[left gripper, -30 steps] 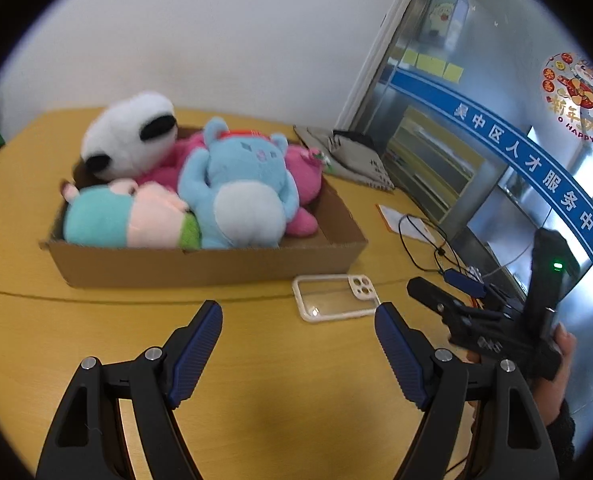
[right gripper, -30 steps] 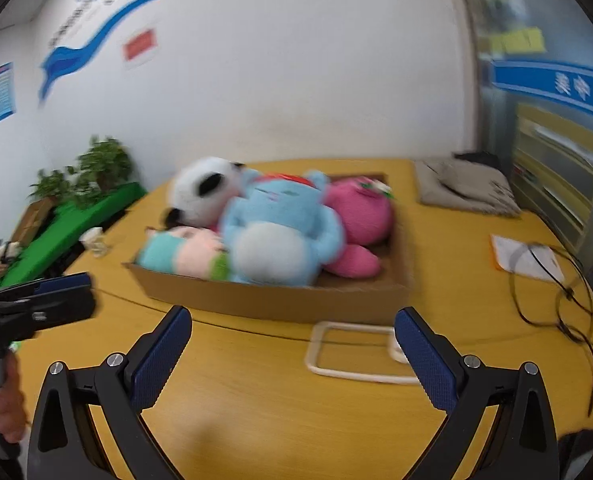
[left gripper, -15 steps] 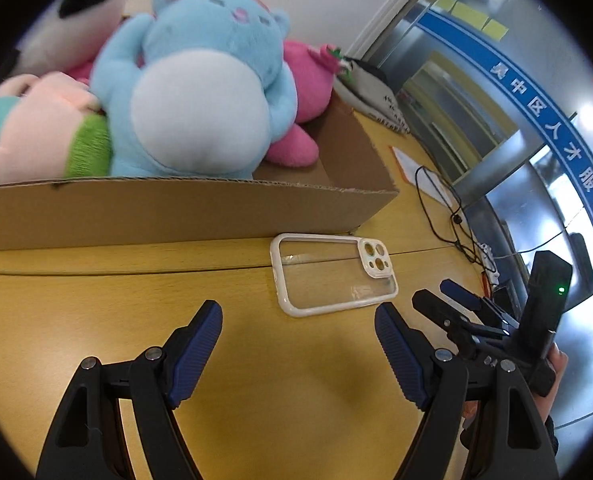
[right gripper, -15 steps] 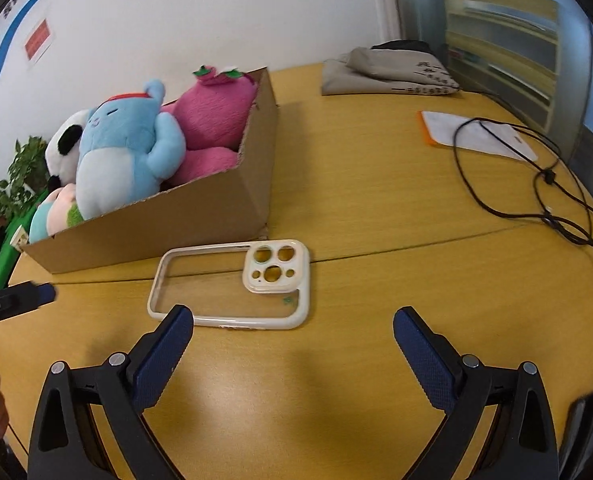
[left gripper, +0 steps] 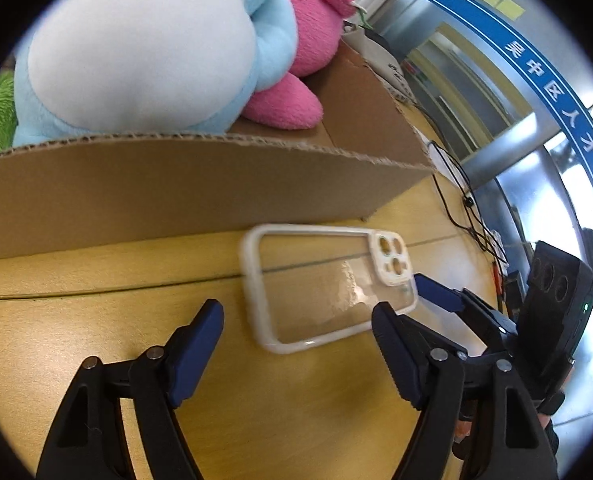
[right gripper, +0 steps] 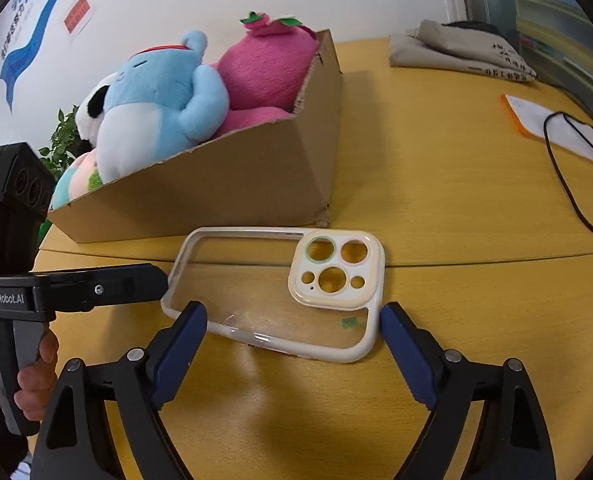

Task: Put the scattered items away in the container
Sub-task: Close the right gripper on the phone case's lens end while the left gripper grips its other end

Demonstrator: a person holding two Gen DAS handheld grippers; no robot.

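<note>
A clear phone case with a cream rim (left gripper: 324, 292) (right gripper: 280, 292) lies flat on the wooden table in front of the cardboard box (left gripper: 176, 184) (right gripper: 232, 176). The box holds a blue plush (left gripper: 136, 44) (right gripper: 156, 100), a pink plush (left gripper: 308, 36) (right gripper: 264, 68) and others. My left gripper (left gripper: 298, 320) is open, its fingers on either side of the case's near end. My right gripper (right gripper: 294, 320) is open, low over the table, its fingers flanking the case's near long edge. Each gripper shows in the other's view, the left (right gripper: 96, 288) and the right (left gripper: 456, 300).
A black cable (right gripper: 568, 168) and an orange-edged paper (right gripper: 544, 124) lie on the table at the right. A folded grey cloth bag (right gripper: 456, 52) lies at the back. Green plants (right gripper: 62, 140) stand behind the box at the left.
Both grippers have moved forward and down onto the phone case, which now lies between their open fingers. The box and plush toys have grown larger in both views.
</note>
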